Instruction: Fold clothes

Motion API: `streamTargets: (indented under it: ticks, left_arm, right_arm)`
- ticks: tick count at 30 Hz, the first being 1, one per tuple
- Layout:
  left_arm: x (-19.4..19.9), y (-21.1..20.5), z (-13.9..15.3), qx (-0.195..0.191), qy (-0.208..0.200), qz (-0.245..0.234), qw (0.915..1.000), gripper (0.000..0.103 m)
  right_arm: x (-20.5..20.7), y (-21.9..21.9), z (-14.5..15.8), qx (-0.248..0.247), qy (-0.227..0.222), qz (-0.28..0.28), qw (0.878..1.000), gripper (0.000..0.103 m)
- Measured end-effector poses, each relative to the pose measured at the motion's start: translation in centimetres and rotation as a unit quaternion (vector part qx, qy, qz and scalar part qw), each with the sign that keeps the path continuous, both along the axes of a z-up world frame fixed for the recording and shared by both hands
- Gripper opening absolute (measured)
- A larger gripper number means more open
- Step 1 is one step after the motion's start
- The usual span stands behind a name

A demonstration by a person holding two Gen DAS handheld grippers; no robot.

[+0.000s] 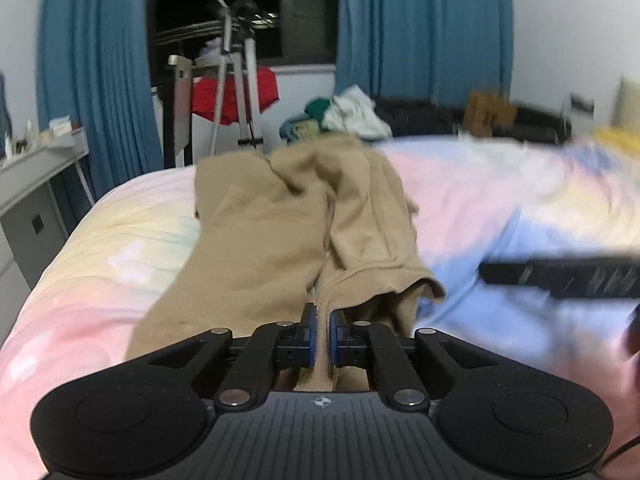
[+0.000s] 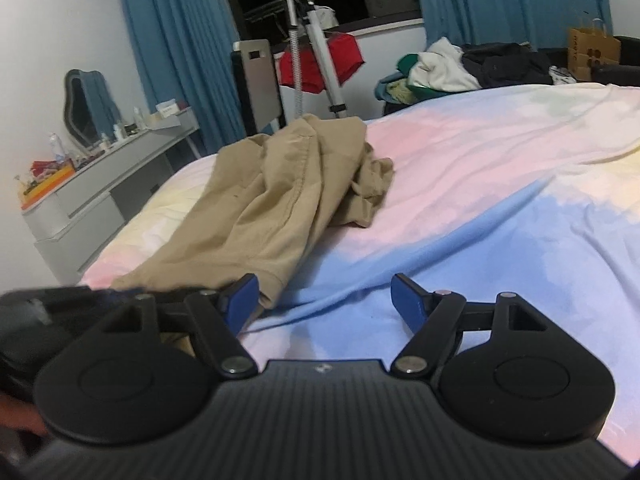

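Observation:
Tan trousers (image 1: 280,216) lie stretched along the left side of a pastel tie-dye bed (image 1: 500,200). My left gripper (image 1: 322,334) is shut on the near hem of one trouser leg, with fabric pinched between its blue pads. In the right wrist view the trousers (image 2: 276,192) lie ahead to the left. My right gripper (image 2: 324,300) is open and empty just above the sheet (image 2: 480,200), with its left finger beside the near trouser hem. The right gripper shows as a blurred black bar (image 1: 560,274) in the left wrist view.
A pile of clothes (image 2: 448,66) lies past the bed's far edge. A tripod (image 2: 316,52) and a red garment (image 2: 320,62) stand by the window with blue curtains. A grey dresser (image 2: 100,184) with clutter runs along the left. A brown paper bag (image 2: 592,52) sits far right.

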State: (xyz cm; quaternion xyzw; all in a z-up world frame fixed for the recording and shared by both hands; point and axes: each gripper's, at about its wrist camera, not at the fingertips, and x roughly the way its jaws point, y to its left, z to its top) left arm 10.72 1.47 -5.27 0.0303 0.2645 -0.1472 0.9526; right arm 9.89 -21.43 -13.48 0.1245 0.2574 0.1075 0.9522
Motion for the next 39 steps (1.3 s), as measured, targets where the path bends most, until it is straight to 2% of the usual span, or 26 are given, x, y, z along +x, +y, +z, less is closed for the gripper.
streamTargets:
  ticks: [2,5,10,13,16,18,19,21,22,24,25,28,32,35,39]
  left_arm:
    - [-1.6,1.2,2.2,-0.053,-0.011,-0.010,0.9985,0.006]
    - [-3.8,1.8,3.9,-0.083,-0.028,-0.033,0.9956,0.006]
    - [-5.7,2.1,4.7,-0.087,-0.035,-0.058,0.9940,0.006]
    - [-5.8,2.2,4.7,-0.089,-0.032,-0.057,0.9939,0.006]
    - [-5.9,2.0,4.4,-0.080,-0.035,-0.055,0.9947,0.006]
    - [-6.0,1.4,3.8,-0.060,-0.038,-0.055,0.9960,0.007]
    - [-5.9,0.9,3.2,-0.039,-0.036,-0.053,0.9972,0.007]
    - [-5.8,-0.3,1.9,0.005,-0.033,-0.047,0.9984,0.013]
    - [-5.8,-1.0,1.2,0.030,-0.033,-0.038,0.9983,0.017]
    - [-6.0,-2.0,0.0,0.076,-0.036,-0.025,0.9961,0.030]
    - [-6.1,-2.6,-0.6,0.098,-0.038,-0.019,0.9943,0.030]
    - [-6.6,-4.0,-2.5,0.179,-0.040,-0.013,0.9830,0.038]
    - [-7.3,-4.7,-4.7,0.278,-0.039,0.011,0.9597,0.043]
    - [-8.1,-5.2,-5.3,0.293,-0.027,-0.002,0.9558,0.044]
    - [-8.2,-5.3,-5.2,0.284,-0.025,0.006,0.9584,0.049]
  right_arm:
    - [-0.3,0.8,0.2,-0.004,-0.011,0.026,1.000,0.075]
    - [-0.9,2.2,0.6,-0.008,-0.032,0.066,0.997,0.075]
    - [-1.1,4.4,1.2,-0.018,-0.060,0.101,0.993,0.075]
    - [0.1,5.7,0.8,-0.031,-0.051,0.101,0.993,0.075]
    - [1.5,5.9,-0.2,-0.053,-0.034,0.058,0.996,0.073]
    - [2.4,4.5,-0.8,-0.043,-0.017,0.013,0.999,0.056]
    - [2.7,3.3,-1.0,-0.029,-0.007,-0.008,1.000,0.043]
    - [3.1,1.2,-1.4,0.000,0.012,-0.047,0.999,0.036]
    - [3.0,0.2,-1.6,0.017,0.018,-0.063,0.998,0.027]
    - [2.9,-1.2,-2.0,0.042,0.031,-0.091,0.994,0.019]
    - [2.7,-1.5,-1.8,0.046,0.025,-0.098,0.994,0.016]
    - [1.8,-1.9,-0.9,0.050,-0.006,-0.112,0.992,0.015]
    - [0.6,-2.5,0.4,0.054,-0.048,-0.129,0.989,0.015]
    - [-0.2,-2.9,1.3,0.056,-0.075,-0.140,0.986,0.015]
    - [-0.5,-3.4,1.6,0.062,-0.081,-0.143,0.984,0.015]
